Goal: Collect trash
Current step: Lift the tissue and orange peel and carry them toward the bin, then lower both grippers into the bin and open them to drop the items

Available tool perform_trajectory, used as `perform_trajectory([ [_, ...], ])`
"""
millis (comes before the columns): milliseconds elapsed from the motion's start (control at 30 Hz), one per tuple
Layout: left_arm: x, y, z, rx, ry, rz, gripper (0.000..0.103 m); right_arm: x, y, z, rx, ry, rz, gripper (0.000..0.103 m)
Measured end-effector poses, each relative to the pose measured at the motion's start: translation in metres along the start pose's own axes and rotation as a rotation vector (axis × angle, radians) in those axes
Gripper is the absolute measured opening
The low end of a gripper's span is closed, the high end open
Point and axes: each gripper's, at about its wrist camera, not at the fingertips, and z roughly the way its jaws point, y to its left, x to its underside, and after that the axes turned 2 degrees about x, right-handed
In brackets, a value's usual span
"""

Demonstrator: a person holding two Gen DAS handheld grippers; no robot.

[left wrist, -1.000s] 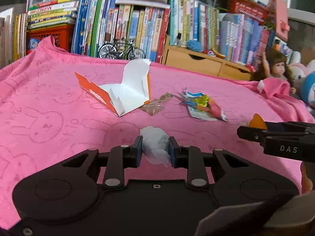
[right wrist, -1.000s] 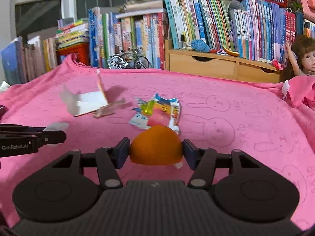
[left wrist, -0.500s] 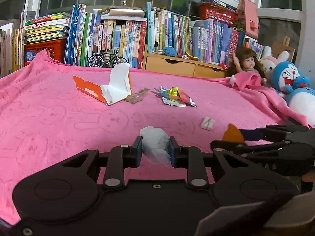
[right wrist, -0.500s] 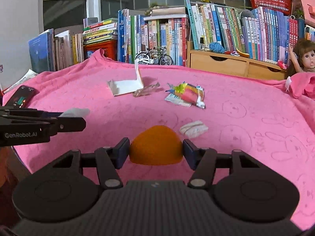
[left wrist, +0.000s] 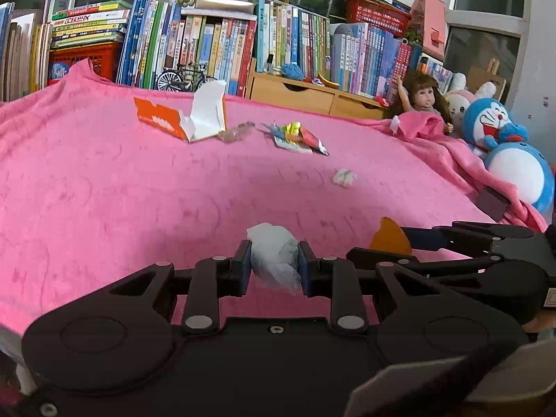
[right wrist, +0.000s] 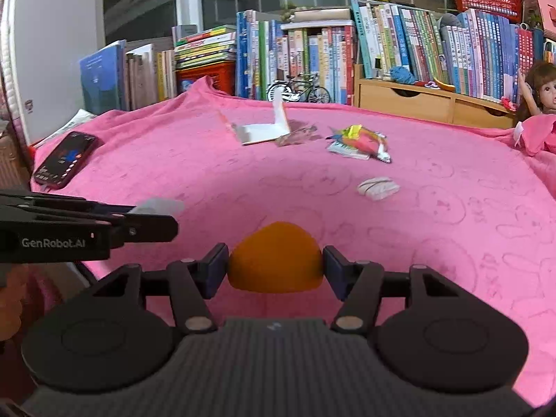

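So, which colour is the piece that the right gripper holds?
Orange. The peel piece sits between the right gripper pads; the right wrist view shows it best.

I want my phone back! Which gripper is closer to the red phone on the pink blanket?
Left. The left gripper sits just beside the phone; the right gripper is further over, toward the blanket's middle.

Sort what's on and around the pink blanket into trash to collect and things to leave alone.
Trash:
white tissue wad, held
orange peel, held
torn carton
clear wrapper
snack wrappers
crumpled paper

Leave:
phone
doll
plush toys
model bicycle
books
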Motion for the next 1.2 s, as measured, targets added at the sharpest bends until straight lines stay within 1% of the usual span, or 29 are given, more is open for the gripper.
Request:
perform_trajectory([
  [233,0.022,-0.003,-0.025,0.028,0.044,-0.021,0.026,0.023,0.016,-0.022,-0.035,0.018,0.008,0.064],
  [367,0.035,-0.004,-0.036,0.023,0.076,-0.022,0.026,0.041,0.026,-0.033,-0.031,0.025,-0.011,0.065],
  [467,0.049,-0.003,-0.04,0.016,0.115,-0.025,0.026,0.055,0.032,-0.037,-0.041,0.052,-0.013,0.065],
  [633,0.078,0.004,-0.036,0.009,0.22,-0.059,0.026,0.083,0.04,-0.038,-0.041,0.112,0.006,0.063],
  [733,0.095,0.009,-0.029,-0.017,0.273,-0.049,0.026,0.098,0.046,-0.036,-0.033,0.145,-0.001,0.062],
  [833,0.106,0.015,-0.021,-0.04,0.316,-0.055,0.026,0.109,0.046,-0.033,-0.034,0.177,0.021,0.06],
  [933,0.114,0.018,-0.017,-0.045,0.347,-0.051,0.026,0.113,0.043,-0.032,-0.03,0.185,0.042,0.06],
  [1033,0.12,0.016,-0.012,-0.047,0.389,-0.024,0.026,0.113,0.04,-0.032,-0.028,0.188,0.057,0.06],
  [1200,0.128,0.013,-0.006,-0.03,0.453,-0.006,0.028,0.112,0.038,-0.031,-0.02,0.184,0.065,0.06],
])
